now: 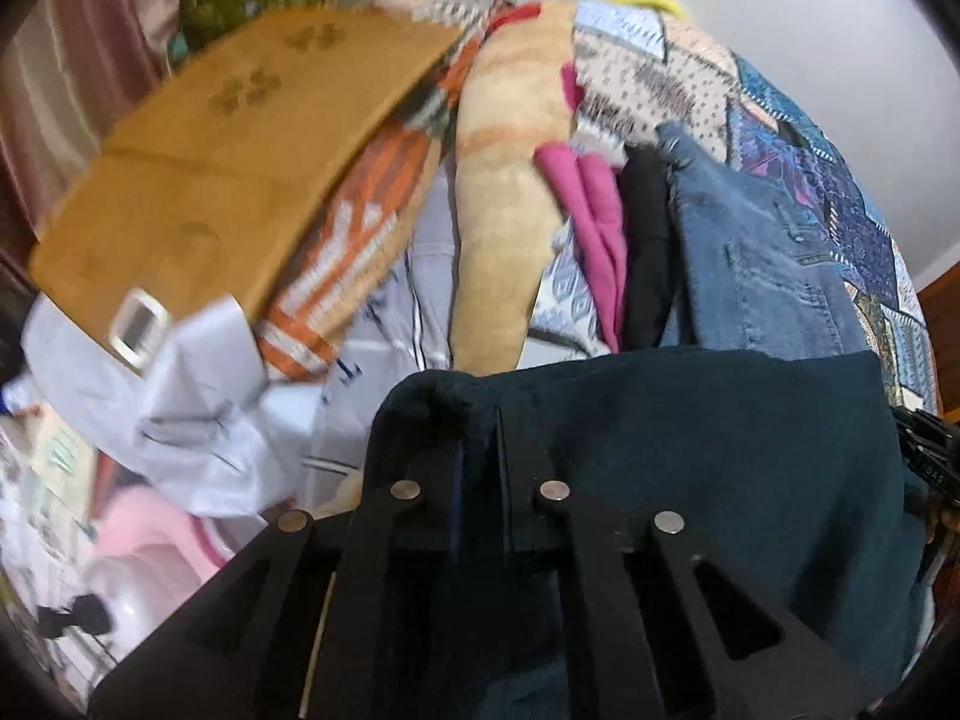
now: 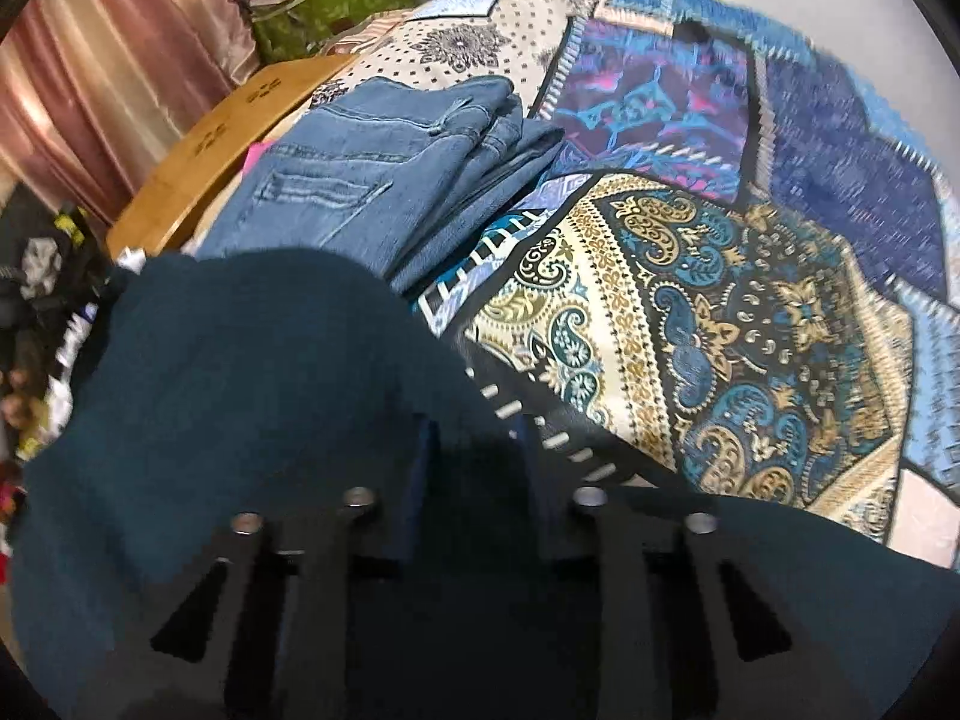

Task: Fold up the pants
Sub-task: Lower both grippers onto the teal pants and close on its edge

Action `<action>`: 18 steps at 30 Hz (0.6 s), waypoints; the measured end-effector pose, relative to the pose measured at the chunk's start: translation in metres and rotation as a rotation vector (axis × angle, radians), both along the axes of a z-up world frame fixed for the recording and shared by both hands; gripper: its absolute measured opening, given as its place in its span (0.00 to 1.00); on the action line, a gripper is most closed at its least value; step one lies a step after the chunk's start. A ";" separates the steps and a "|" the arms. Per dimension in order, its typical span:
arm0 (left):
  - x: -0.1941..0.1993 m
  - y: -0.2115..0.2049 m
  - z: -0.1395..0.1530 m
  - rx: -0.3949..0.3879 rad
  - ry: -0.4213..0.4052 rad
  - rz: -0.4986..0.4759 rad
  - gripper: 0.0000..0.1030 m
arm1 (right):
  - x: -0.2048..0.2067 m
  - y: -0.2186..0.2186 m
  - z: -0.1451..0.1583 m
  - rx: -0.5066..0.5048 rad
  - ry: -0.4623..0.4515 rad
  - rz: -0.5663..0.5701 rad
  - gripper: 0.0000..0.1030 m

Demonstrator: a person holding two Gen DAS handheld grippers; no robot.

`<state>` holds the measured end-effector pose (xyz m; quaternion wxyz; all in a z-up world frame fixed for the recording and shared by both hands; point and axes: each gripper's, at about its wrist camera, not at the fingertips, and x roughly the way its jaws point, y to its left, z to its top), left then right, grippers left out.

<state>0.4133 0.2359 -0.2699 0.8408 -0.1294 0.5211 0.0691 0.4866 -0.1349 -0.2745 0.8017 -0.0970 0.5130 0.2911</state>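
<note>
Dark teal pants (image 1: 690,450) hang lifted over the bed, draped across both grippers. My left gripper (image 1: 477,414) is shut on the pants' edge; the cloth covers its fingertips. In the right wrist view the same pants (image 2: 240,372) fill the lower half. My right gripper (image 2: 474,438) is shut on the pants, its fingertips hidden in the cloth. The patterned bedspread (image 2: 720,312) lies beyond.
Folded blue jeans (image 2: 372,180) lie on the bed, also in the left wrist view (image 1: 756,264). Magenta (image 1: 594,222) and black (image 1: 648,246) clothes and a tan pillow (image 1: 504,192) sit beside them. A wooden board (image 1: 210,162) and a curtain (image 2: 102,72) are at the left.
</note>
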 end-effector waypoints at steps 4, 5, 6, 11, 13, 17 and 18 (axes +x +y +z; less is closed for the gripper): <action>-0.001 0.001 0.038 0.080 -0.074 0.017 0.08 | -0.011 -0.007 0.034 -0.003 -0.158 -0.041 0.08; -0.001 -0.001 0.054 0.114 -0.104 0.019 0.08 | -0.014 -0.013 0.049 0.020 -0.196 -0.066 0.08; -0.001 -0.002 0.064 0.129 -0.125 0.016 0.08 | -0.017 -0.018 0.066 0.045 -0.234 -0.092 0.08; -0.010 -0.011 0.115 0.154 -0.239 0.000 0.08 | -0.039 -0.029 0.124 0.080 -0.327 -0.125 0.08; -0.020 -0.014 0.123 0.150 -0.249 -0.014 0.08 | -0.055 -0.032 0.132 0.069 -0.332 -0.108 0.07; -0.050 -0.020 0.127 0.135 -0.259 -0.048 0.08 | -0.098 -0.039 0.133 0.051 -0.333 -0.079 0.07; -0.061 -0.021 0.126 0.125 -0.257 -0.058 0.08 | -0.106 -0.040 0.132 0.047 -0.334 -0.076 0.07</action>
